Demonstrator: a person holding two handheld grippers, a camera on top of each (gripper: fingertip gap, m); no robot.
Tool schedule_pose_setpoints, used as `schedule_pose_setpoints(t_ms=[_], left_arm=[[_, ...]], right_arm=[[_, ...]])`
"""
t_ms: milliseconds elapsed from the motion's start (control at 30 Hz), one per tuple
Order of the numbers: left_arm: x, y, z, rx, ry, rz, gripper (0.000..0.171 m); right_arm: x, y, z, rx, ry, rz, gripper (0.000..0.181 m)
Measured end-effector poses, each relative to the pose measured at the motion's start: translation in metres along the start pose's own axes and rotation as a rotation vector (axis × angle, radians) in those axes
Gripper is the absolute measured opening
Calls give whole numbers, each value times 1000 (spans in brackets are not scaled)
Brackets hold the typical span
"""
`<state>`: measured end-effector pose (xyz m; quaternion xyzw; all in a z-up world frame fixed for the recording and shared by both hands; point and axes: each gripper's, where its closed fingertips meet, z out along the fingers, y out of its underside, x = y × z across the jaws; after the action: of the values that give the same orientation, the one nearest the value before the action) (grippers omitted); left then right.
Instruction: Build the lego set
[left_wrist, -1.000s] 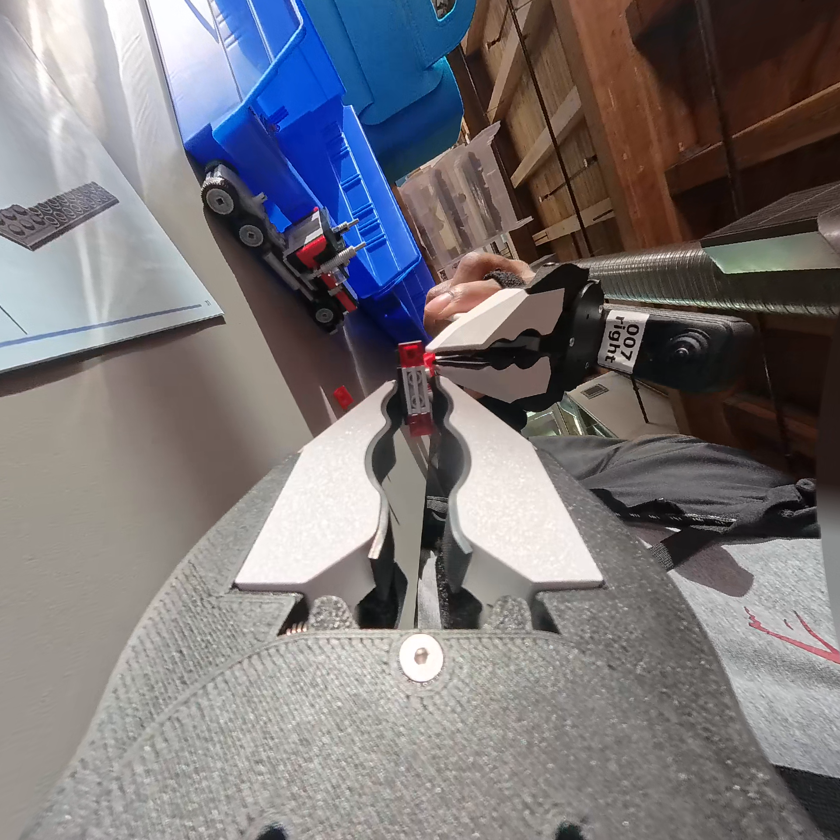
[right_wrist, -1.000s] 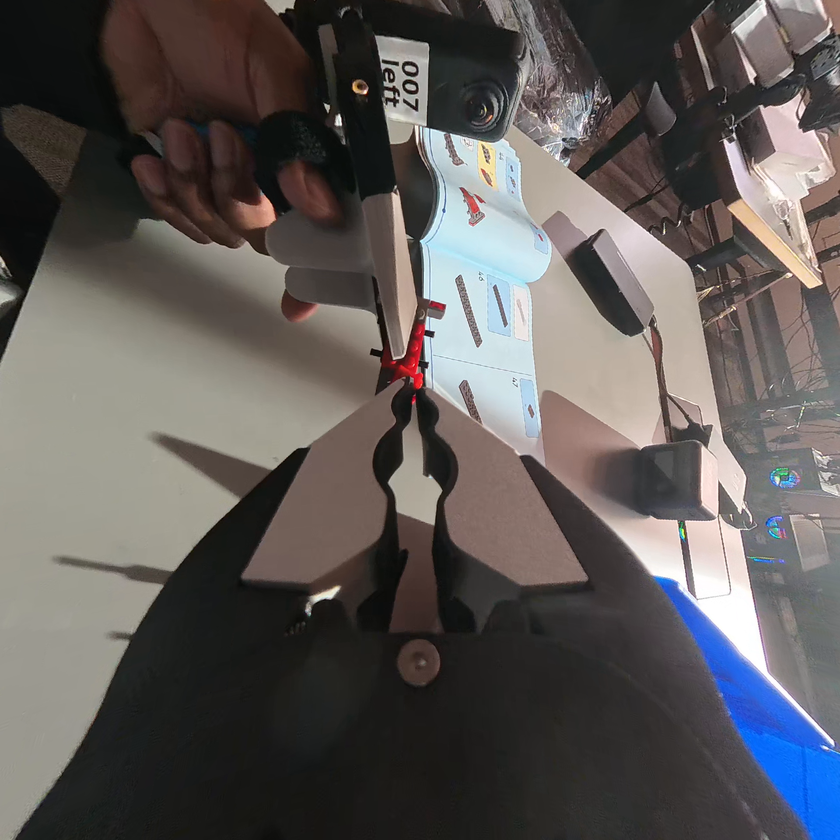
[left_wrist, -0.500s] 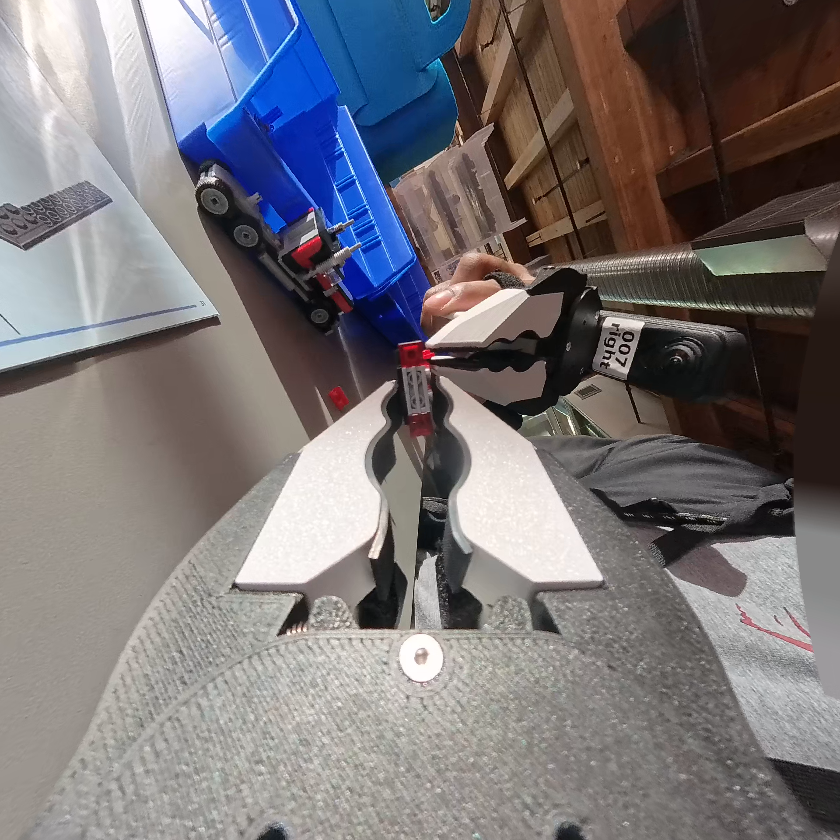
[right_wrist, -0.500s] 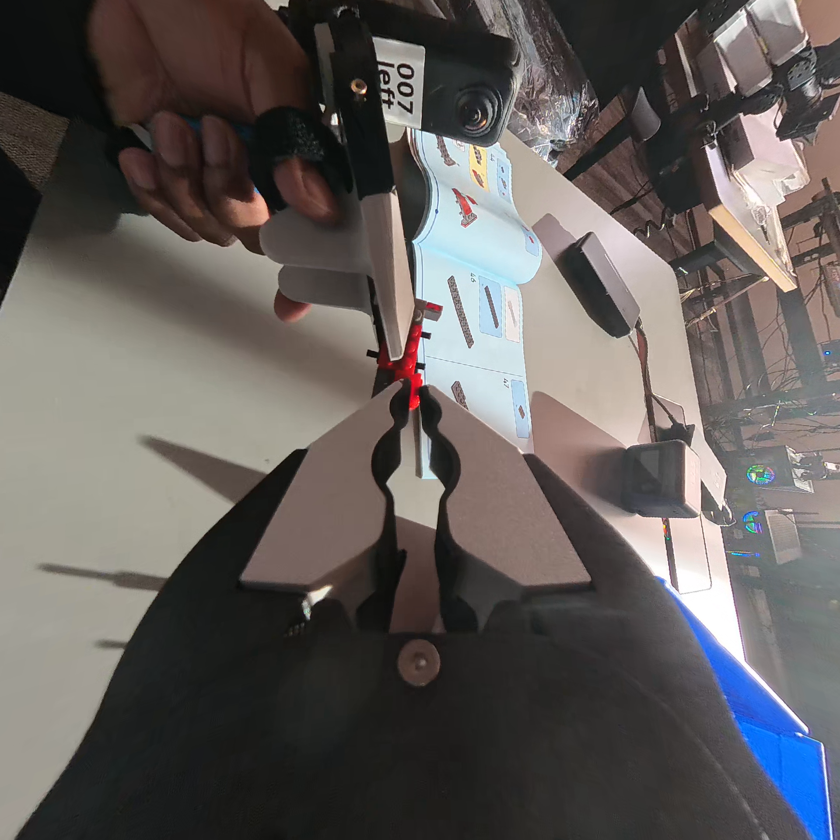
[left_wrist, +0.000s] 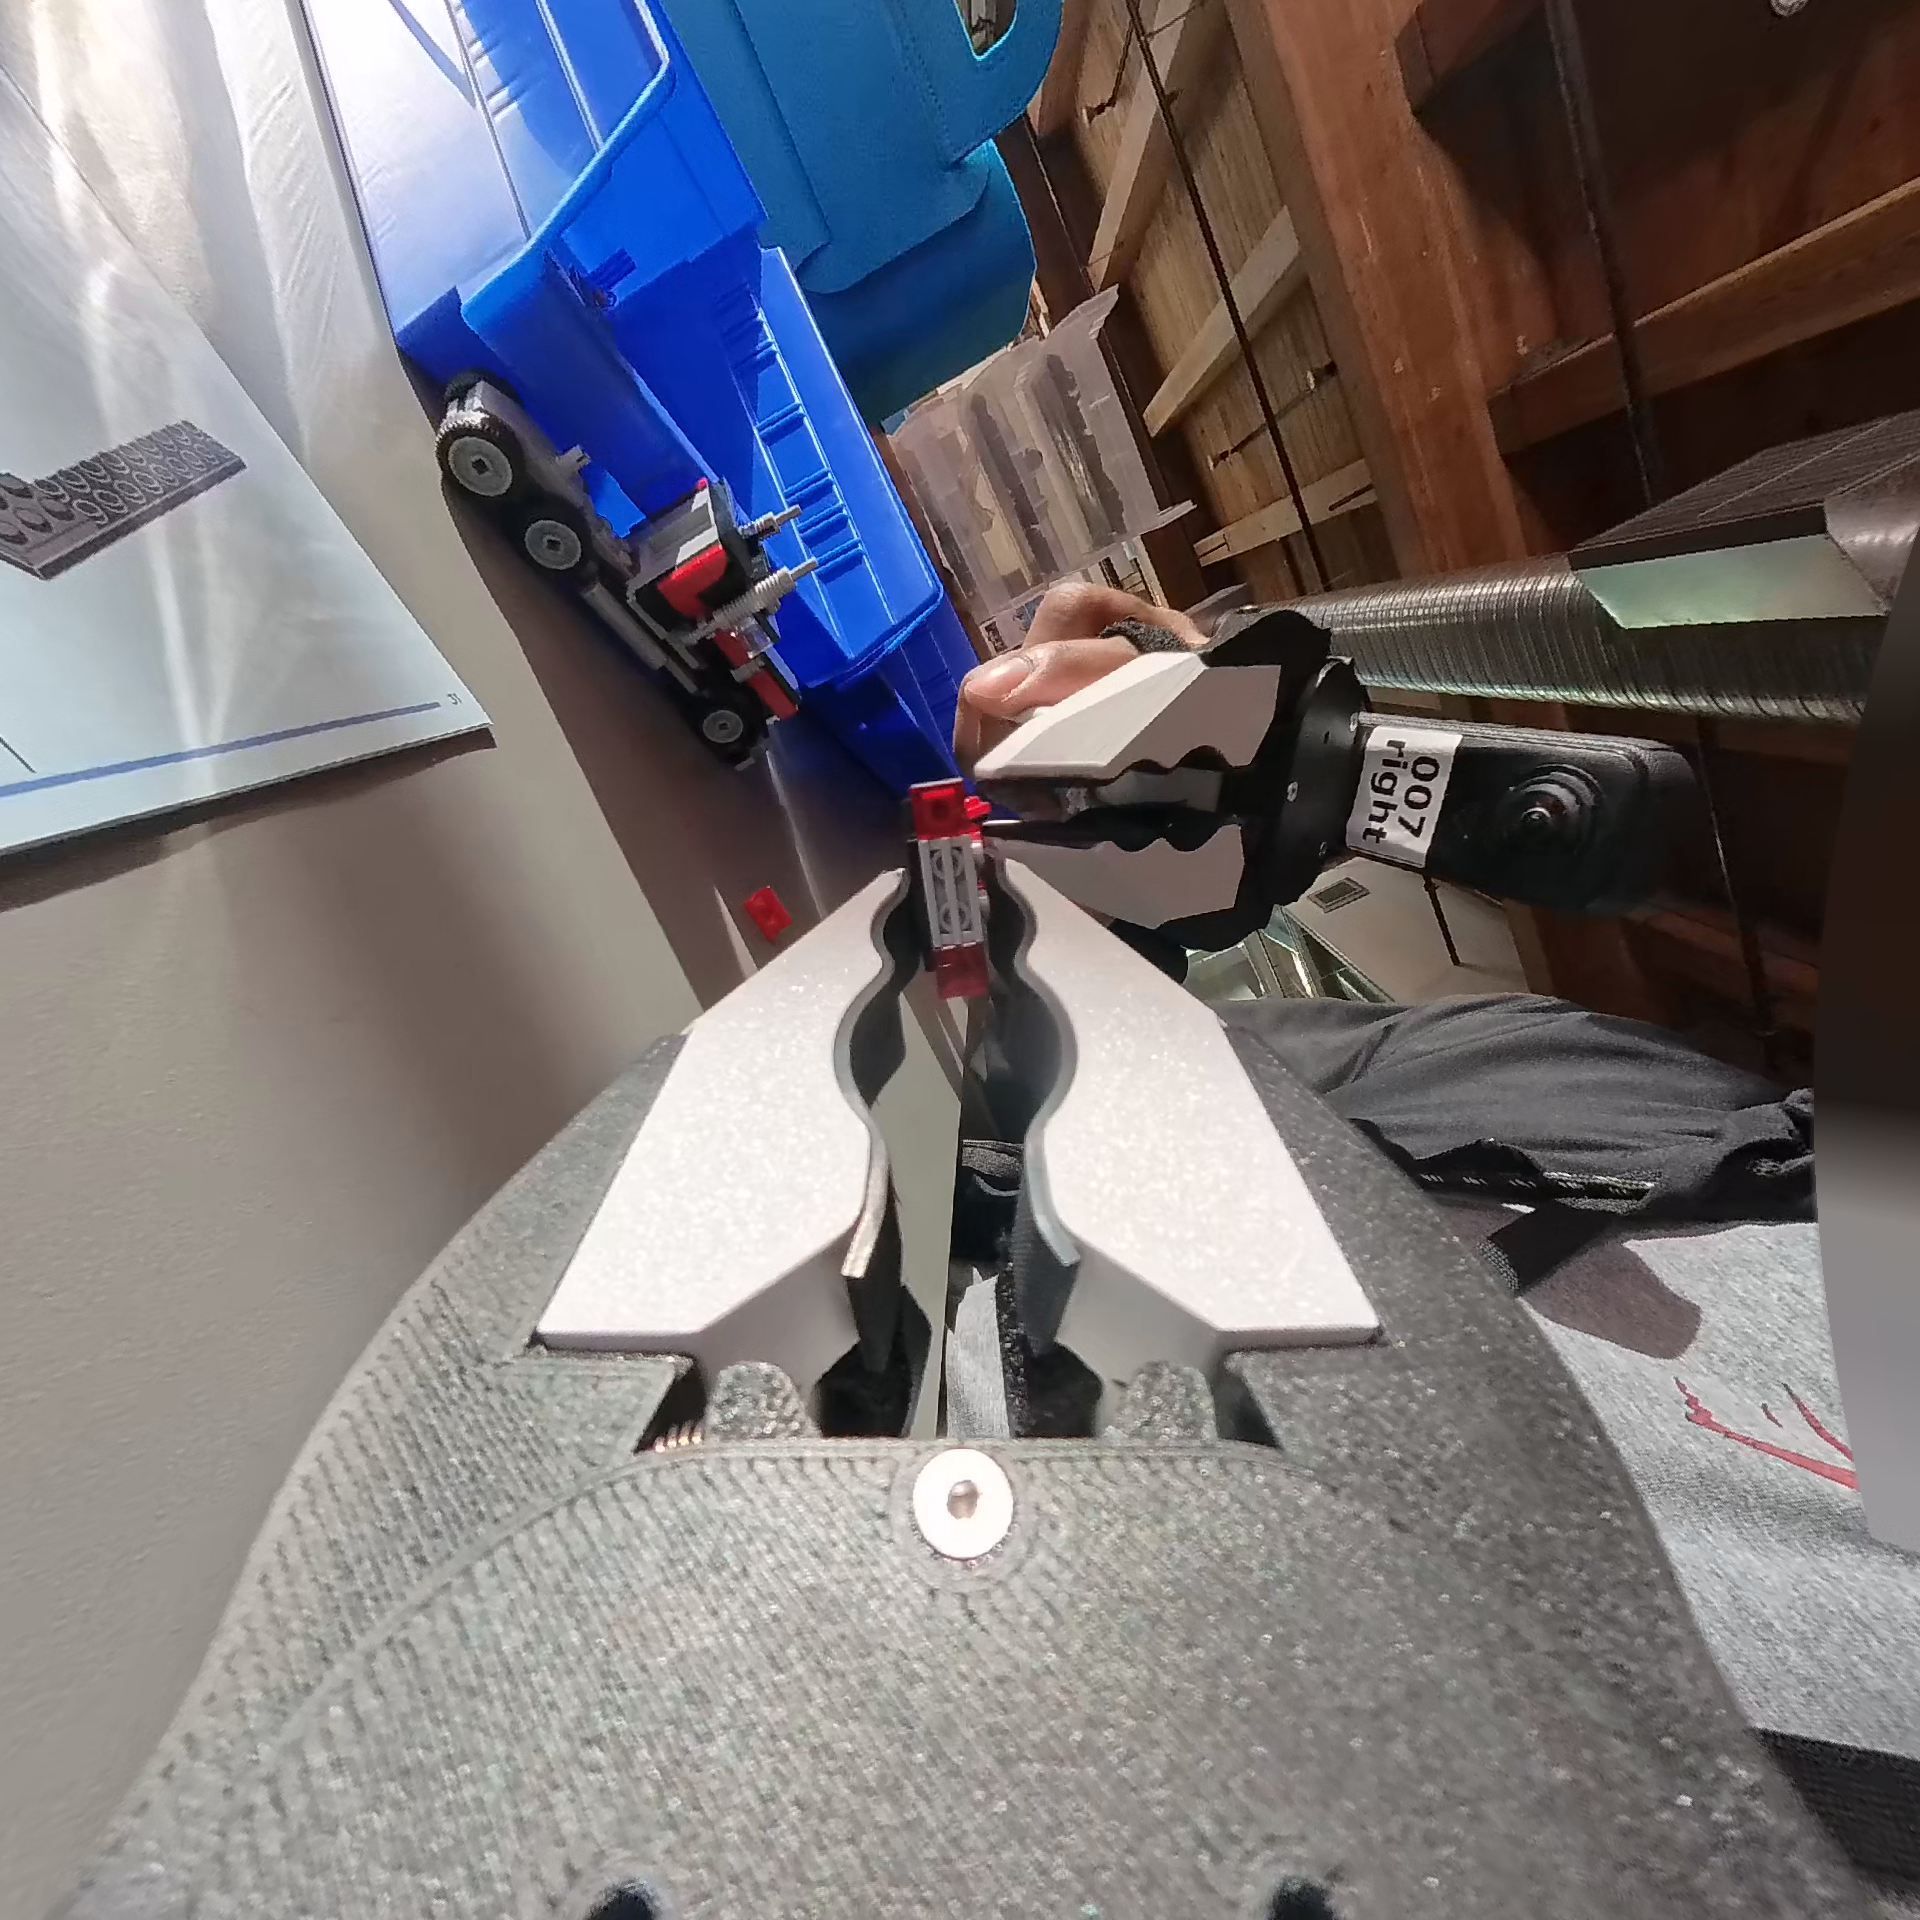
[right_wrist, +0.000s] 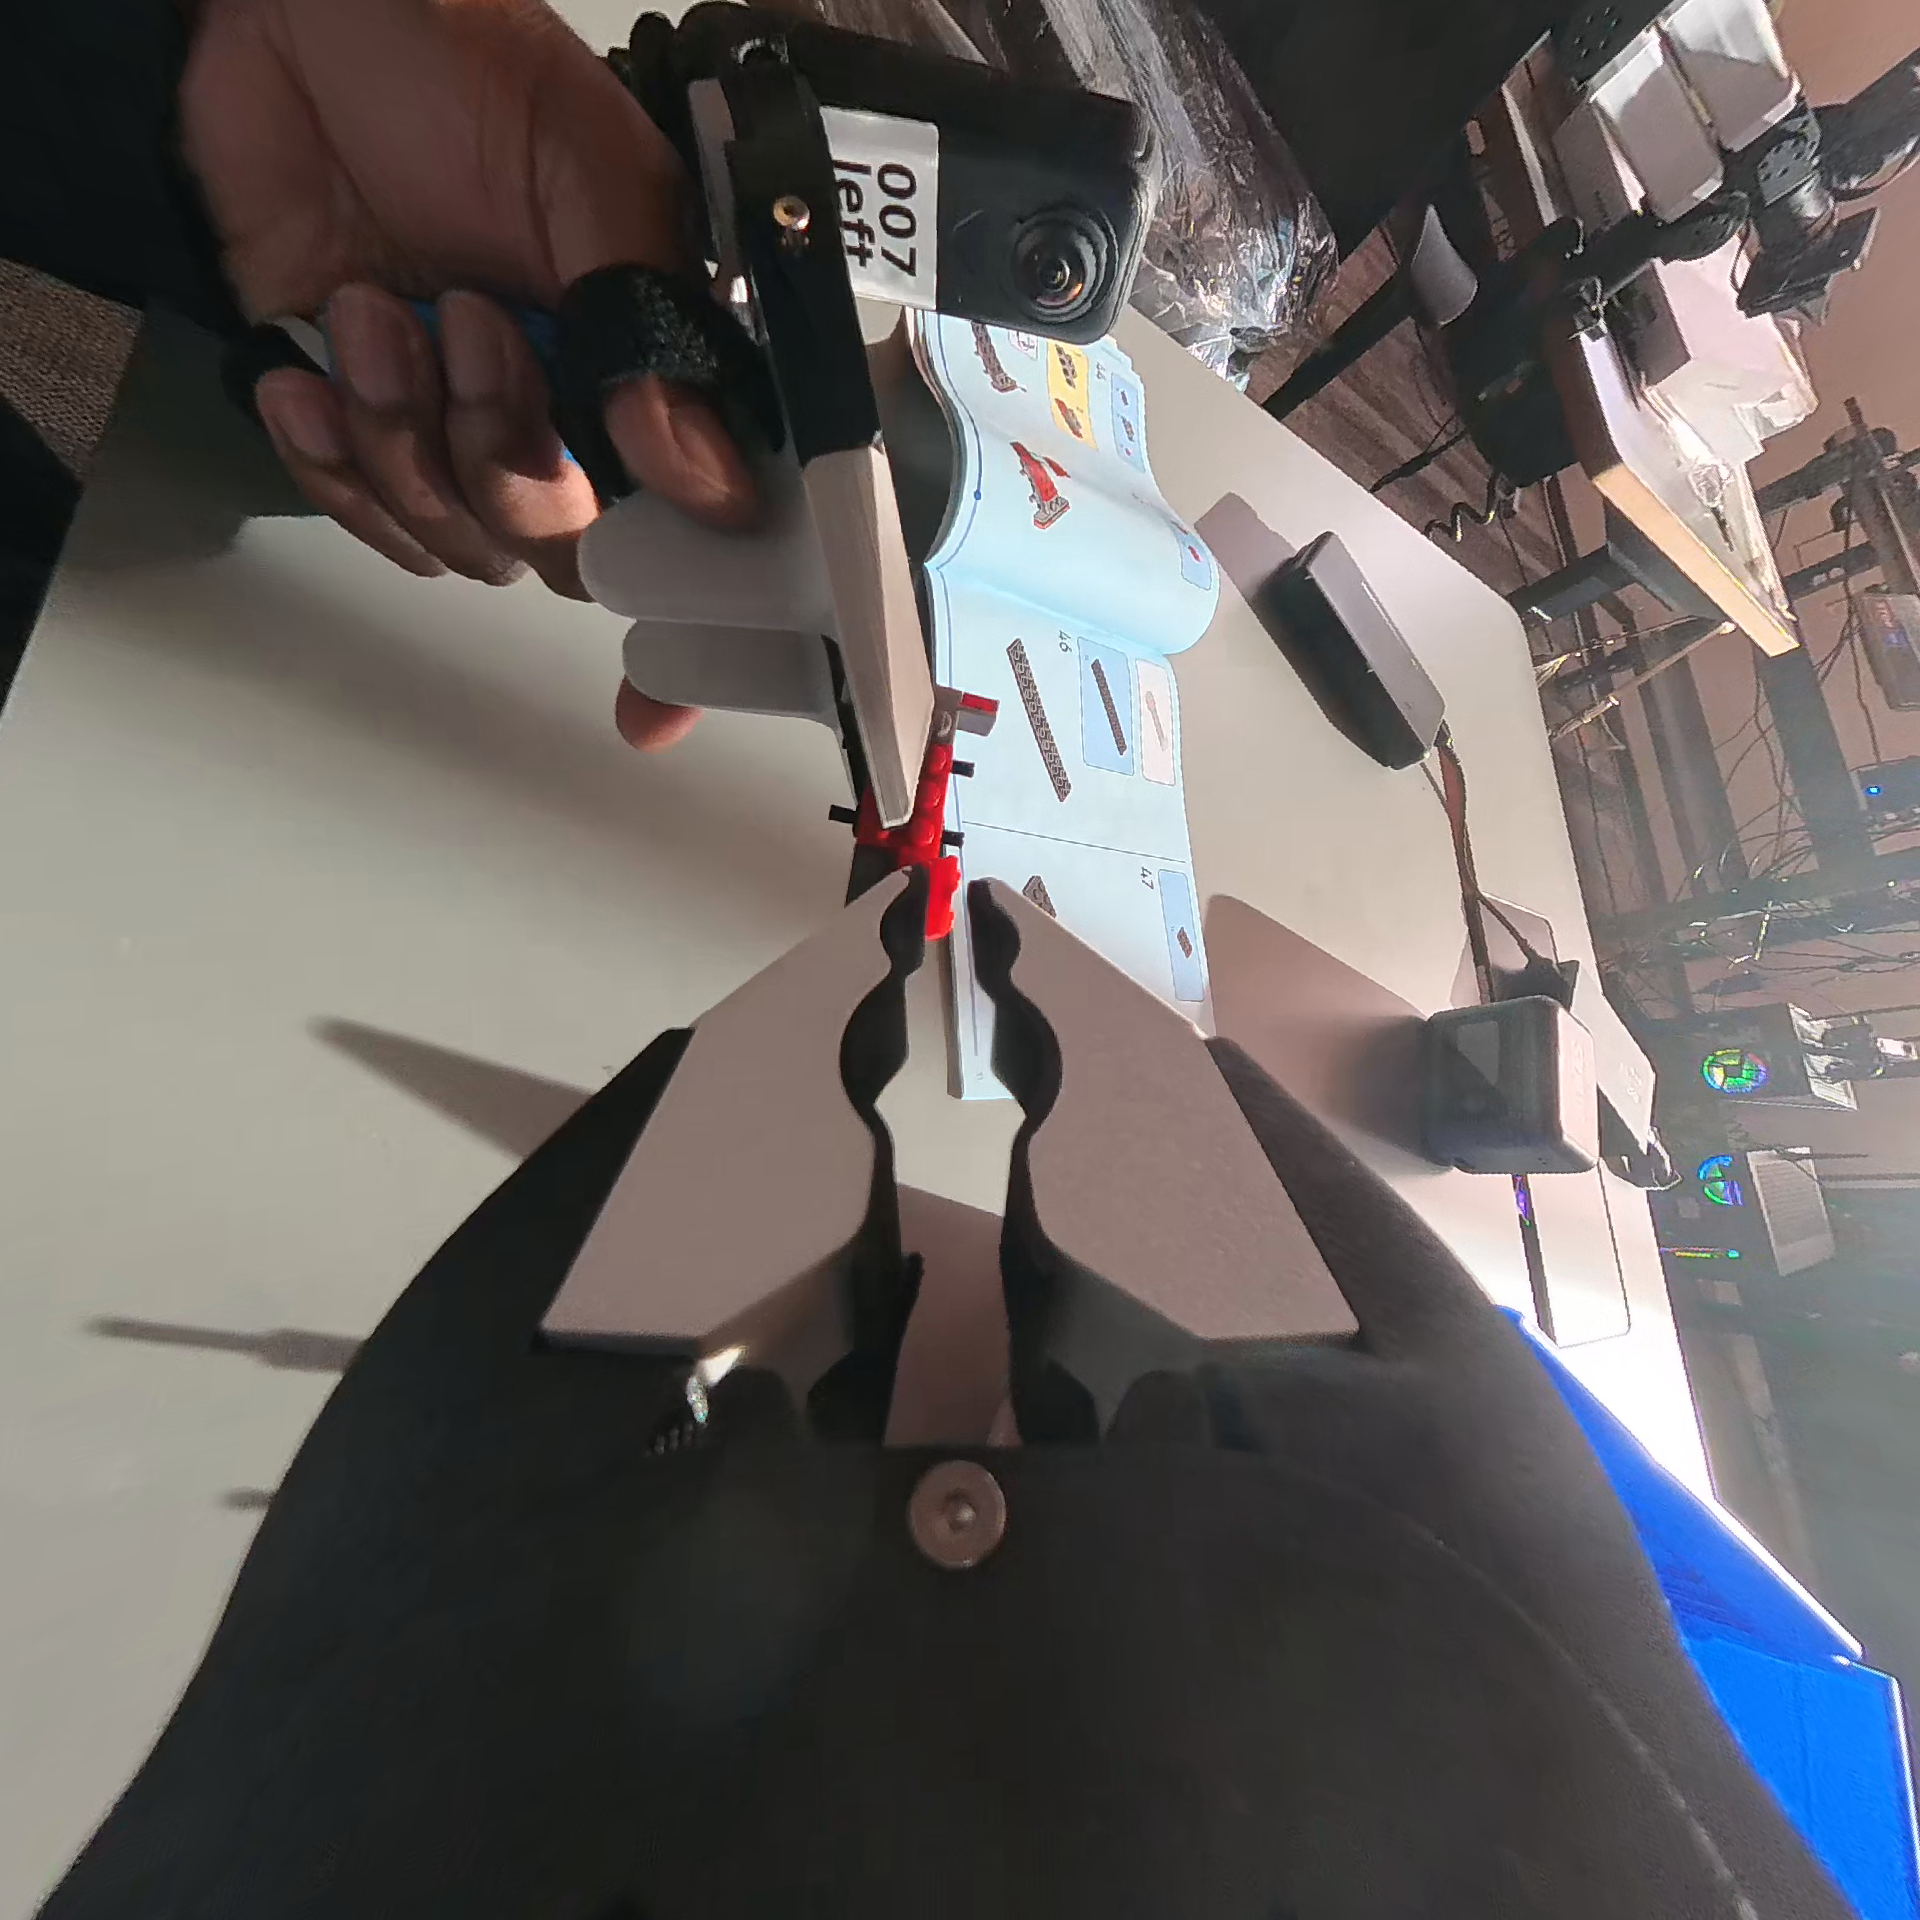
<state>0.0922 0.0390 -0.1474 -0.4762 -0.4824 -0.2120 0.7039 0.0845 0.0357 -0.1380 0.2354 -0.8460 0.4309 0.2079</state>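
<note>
My left gripper (left_wrist: 951, 888) is shut on a small red and grey lego sub-assembly (left_wrist: 951, 906) and holds it above the table. The right wrist view shows this gripper (right_wrist: 894, 790) edge-on with the red part (right_wrist: 920, 826) sticking out of it. My right gripper (right_wrist: 943, 896) meets it tip to tip. Its jaws stand slightly apart around a small red piece (right_wrist: 940, 894) at the end of the sub-assembly, with a thin gap on the right side. It also shows in the left wrist view (left_wrist: 992, 802).
A partly built lego truck (left_wrist: 644, 592) lies against a blue bin (left_wrist: 665, 312). An open instruction booklet (right_wrist: 1081, 675) lies on the white table (right_wrist: 312, 831). A loose red piece (left_wrist: 767, 912), a black device (right_wrist: 1351, 644) and a small cube camera (right_wrist: 1507, 1081) lie nearby. The tips of both grippers are at nearly the same place. Both grippers' tips are roughly 15 cm from the partly built lego truck (left_wrist: 644, 592).
My right gripper's jaws have parted a little around the red piece. Both grippers stay tip to tip, and the left keeps its grip.
</note>
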Motion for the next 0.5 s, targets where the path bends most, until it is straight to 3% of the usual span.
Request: schedule_pose_setpoints(t_ms=[367, 500], left_arm=[[2, 0, 0, 2, 6, 7, 13], [3, -2, -1, 12, 12, 14, 13]], right_arm=[[4, -3, -4, 34, 7, 49, 12], [13, -1, -12, 104, 23, 297, 17]])
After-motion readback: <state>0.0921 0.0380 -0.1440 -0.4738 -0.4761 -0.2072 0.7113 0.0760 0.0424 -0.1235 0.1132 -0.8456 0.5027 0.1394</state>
